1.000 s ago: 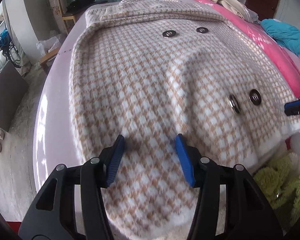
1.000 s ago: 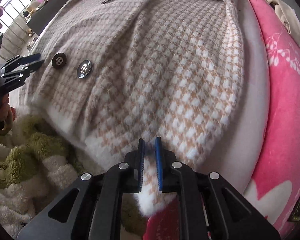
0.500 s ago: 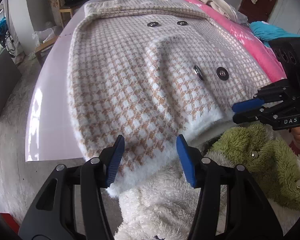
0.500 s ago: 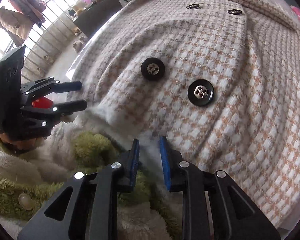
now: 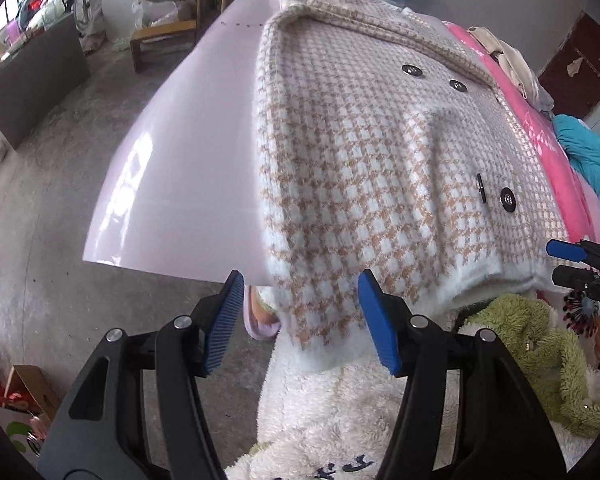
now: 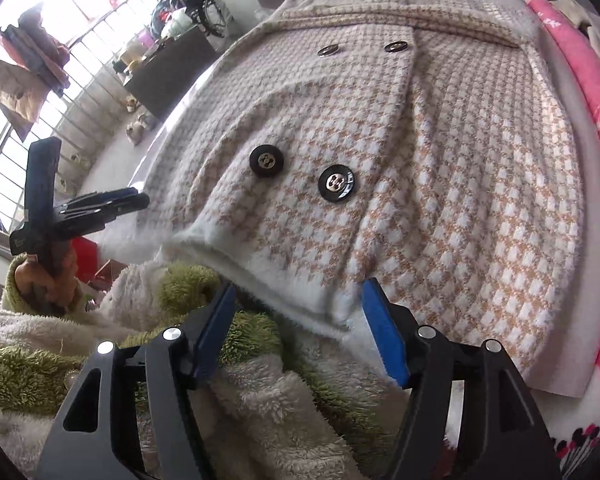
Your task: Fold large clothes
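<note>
A beige-and-white houndstooth coat (image 5: pixel 380 160) with black buttons (image 6: pixel 336 184) lies flat on a pale lilac table (image 5: pixel 188 160). Its white fuzzy hem hangs over the near edge. My left gripper (image 5: pixel 300 292) is at the coat's lower left corner. Its jaws are opening and the hanging hem corner lies between the blue pads, untouched. My right gripper (image 6: pixel 300 292) is at the middle of the hem (image 6: pixel 300 292). Its jaws are opening too, with the white hem edge just past the pads, not pinched. Each gripper shows in the other view, the right gripper (image 5: pixel 556 262) and the left gripper (image 6: pixel 140 198).
A person's fluffy white-and-green garment (image 6: pixel 188 292) fills the space below the hem. A pink blanket (image 5: pixel 540 140) and a teal cloth (image 5: pixel 588 148) lie right of the coat. A slipper (image 5: pixel 260 320), a cardboard box (image 5: pixel 28 388), wooden furniture (image 5: pixel 160 40) and bare concrete floor are on the left.
The right gripper let go of the white hem and opened wide, moving left along the hem. The left gripper drew back from over the coat to its lower left corner.
</note>
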`<state>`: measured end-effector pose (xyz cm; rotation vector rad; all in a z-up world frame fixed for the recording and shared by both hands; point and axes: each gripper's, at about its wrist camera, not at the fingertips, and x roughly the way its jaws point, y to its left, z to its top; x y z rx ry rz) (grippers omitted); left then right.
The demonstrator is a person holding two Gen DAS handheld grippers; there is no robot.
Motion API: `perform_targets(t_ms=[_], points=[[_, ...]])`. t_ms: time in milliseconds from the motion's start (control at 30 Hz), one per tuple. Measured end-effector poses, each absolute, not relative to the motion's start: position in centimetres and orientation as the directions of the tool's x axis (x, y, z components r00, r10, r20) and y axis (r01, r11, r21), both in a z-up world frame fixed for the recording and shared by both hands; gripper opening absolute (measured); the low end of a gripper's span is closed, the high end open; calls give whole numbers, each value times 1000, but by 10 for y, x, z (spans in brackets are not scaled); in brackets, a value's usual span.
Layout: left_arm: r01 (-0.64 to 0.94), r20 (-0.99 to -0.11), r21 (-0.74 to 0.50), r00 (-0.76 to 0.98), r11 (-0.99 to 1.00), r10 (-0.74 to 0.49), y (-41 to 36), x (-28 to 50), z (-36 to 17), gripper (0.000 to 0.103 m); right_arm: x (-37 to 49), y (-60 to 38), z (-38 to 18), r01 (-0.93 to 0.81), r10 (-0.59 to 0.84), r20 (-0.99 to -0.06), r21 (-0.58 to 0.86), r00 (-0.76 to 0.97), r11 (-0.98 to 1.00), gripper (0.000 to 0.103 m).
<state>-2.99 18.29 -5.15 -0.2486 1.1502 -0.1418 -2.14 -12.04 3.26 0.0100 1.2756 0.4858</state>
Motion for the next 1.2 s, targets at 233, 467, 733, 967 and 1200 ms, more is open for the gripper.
perform_targets(t_ms=[233, 467, 733, 967, 1200], points=[[-67, -874, -380, 353, 922, -334, 182, -37, -72, 50, -40, -200, 33, -105, 281, -907, 261, 316, 960, 65], [-100, -857, -448, 333, 889, -394, 184, -36, -83, 45, -62, -256, 8, 126, 268, -916, 316, 299, 940, 65], [-59, -849, -448, 341, 892, -404, 177, -39, -77, 32, -64, -258, -23, 213, 334, -903, 394, 269, 894, 50], [60, -858, -377, 354, 924, -373, 163, -44, -55, 10, -68, -243, -6, 137, 326, -901, 375, 286, 917, 9], [143, -774, -425, 454, 894, -440, 156, -32, -7, 8, -56, -236, 36, 55, 353, -854, 402, 382, 914, 8]])
